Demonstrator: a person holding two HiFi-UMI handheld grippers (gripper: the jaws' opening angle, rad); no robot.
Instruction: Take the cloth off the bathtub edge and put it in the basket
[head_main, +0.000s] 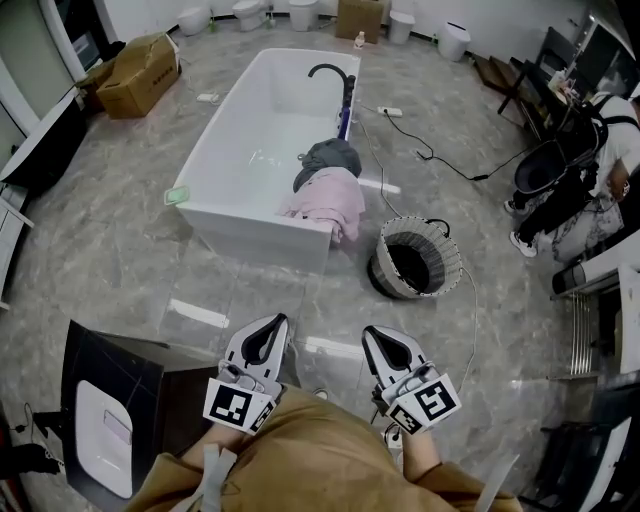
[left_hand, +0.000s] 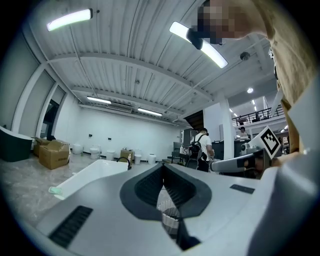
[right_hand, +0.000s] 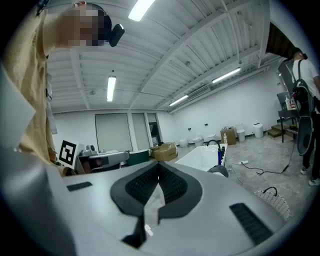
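A pink cloth (head_main: 327, 201) hangs over the near right edge of the white bathtub (head_main: 232, 160), and a grey cloth (head_main: 329, 156) lies just behind it. The round woven basket (head_main: 415, 259) stands on the floor to the right of the tub. My left gripper (head_main: 274, 322) and right gripper (head_main: 373, 333) are held side by side low in the head view, well short of the tub, both shut and empty. In the right gripper view the shut right gripper (right_hand: 158, 167) points past the tub (right_hand: 200, 154), the grey cloth (right_hand: 219, 171) and the basket (right_hand: 273, 201). The left gripper (left_hand: 163, 167) shows its pads meeting.
A black faucet (head_main: 333, 74) rises at the tub's far right rim. A cardboard box (head_main: 140, 72) sits at the far left, and a dark cabinet with a white panel (head_main: 104, 420) stands at my near left. A person (head_main: 603, 150) stands at the right. A cable (head_main: 435, 152) runs across the floor.
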